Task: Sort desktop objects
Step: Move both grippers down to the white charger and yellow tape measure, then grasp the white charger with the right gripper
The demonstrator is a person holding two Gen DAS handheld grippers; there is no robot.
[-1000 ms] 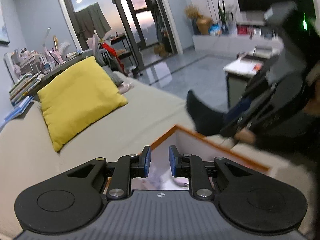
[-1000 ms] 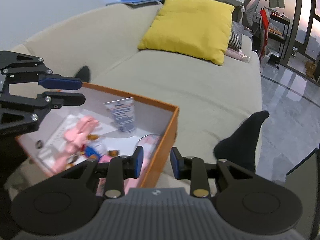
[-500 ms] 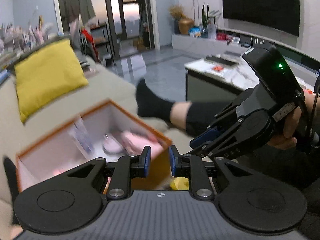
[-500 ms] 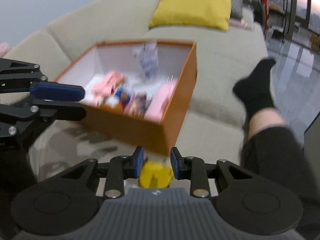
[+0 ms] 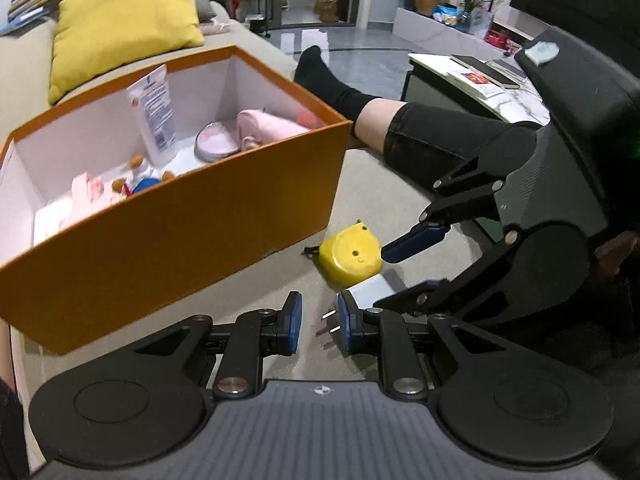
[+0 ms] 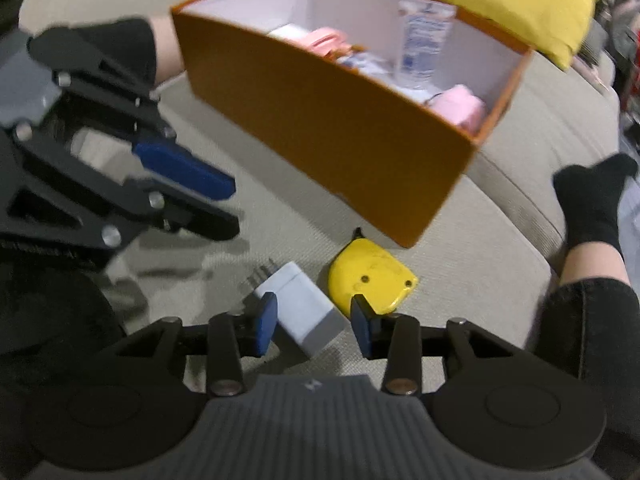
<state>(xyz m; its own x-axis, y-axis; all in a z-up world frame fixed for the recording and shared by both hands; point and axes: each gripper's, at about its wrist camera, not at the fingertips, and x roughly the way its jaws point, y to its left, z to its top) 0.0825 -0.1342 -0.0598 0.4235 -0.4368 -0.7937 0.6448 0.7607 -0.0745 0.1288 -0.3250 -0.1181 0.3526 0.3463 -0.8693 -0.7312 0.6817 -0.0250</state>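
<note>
A white plug charger [image 6: 305,307] and a yellow tape measure [image 6: 370,276] lie on the beige sofa seat, just in front of an orange box [image 6: 328,120]. My right gripper [image 6: 314,320] is open, with the charger between its fingers but apart from them. In the left wrist view the charger [image 5: 370,290] and tape measure [image 5: 350,254] lie between both grippers. My left gripper [image 5: 319,320] hovers low beside them, empty, its fingers a narrow gap apart. The box [image 5: 180,220] holds a white tube [image 5: 154,114], pink items and small toys.
A yellow cushion [image 5: 120,20] lies on the sofa behind the box. The person's leg in a black sock [image 5: 340,92] stretches across the right side. A low table with books [image 5: 480,76] stands beyond it.
Both grippers have swung down from looking across the sofa to the seat in front of the box. The right gripper's fingers have opened wider, around the charger.
</note>
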